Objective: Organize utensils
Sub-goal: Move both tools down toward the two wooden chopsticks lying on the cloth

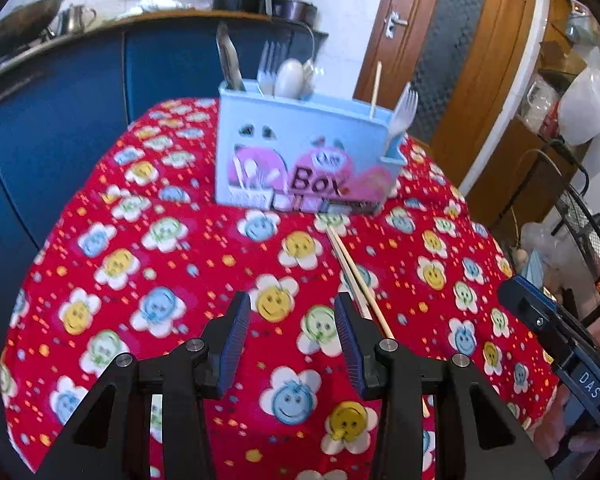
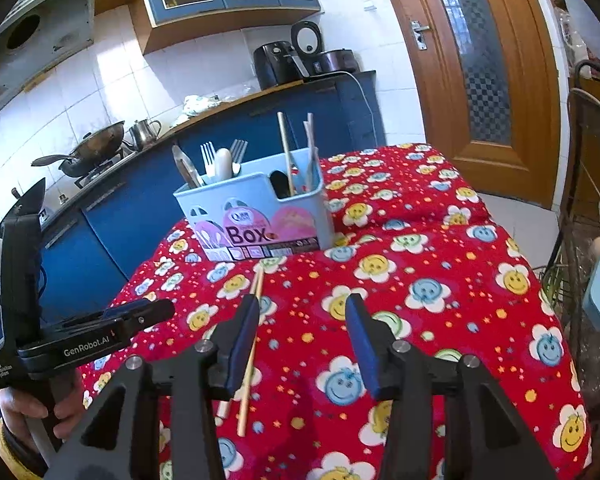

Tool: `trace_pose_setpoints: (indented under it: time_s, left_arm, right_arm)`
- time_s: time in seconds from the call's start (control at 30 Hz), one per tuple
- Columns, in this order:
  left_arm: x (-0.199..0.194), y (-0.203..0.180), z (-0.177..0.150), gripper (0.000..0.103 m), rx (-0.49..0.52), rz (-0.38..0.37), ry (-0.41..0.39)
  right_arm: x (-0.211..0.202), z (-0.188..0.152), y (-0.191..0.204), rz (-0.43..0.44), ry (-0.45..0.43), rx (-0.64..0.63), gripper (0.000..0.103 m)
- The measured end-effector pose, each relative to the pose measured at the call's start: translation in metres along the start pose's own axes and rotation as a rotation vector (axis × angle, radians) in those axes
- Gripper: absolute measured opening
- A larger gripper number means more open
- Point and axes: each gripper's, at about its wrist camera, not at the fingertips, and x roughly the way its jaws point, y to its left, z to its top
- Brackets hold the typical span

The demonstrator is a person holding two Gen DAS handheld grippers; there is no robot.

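Right claw (image 2: 302, 336) hiding chopsticks' (image 2: 249, 354) middle, ends visible

The chopsticks' (image 1: 358, 276) near ends are hidden behind the left gripper (image 1: 292, 340).

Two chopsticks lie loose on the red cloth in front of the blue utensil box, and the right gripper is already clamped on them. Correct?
Not quite. The chopsticks do lie loose before the blue utensil box, but the right gripper is open and empty; they pass beside its left finger, as the right wrist view shows.
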Motion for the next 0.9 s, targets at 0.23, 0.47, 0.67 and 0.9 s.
trace_pose_setpoints:
  time_s: [0.23,0.47,0.67,0.9]
  left_arm:
    - [0.018,-0.01,-0.004,0.045,-0.016,-0.03,0.078]
    - [0.03,-0.022,-0.004,0.045,-0.014,-0.054,0.129]
    - [0.037,-0.037,-0.004,0.045,0.021,-0.059,0.149]
    - [0.048,-0.047,-0.005,0.045,0.06,-0.036,0.172]
  right_arm:
    - [-0.002,-0.006,-0.012,0.0,0.004,0.023,0.049]
    - [0.0,-0.01,-0.021,0.005,0.013,0.045,0.049]
    - [0.001,-0.011,-0.027,0.006,0.014,0.057,0.049]
    - [0.001,-0.013,-0.03,0.009,0.017,0.064,0.049]
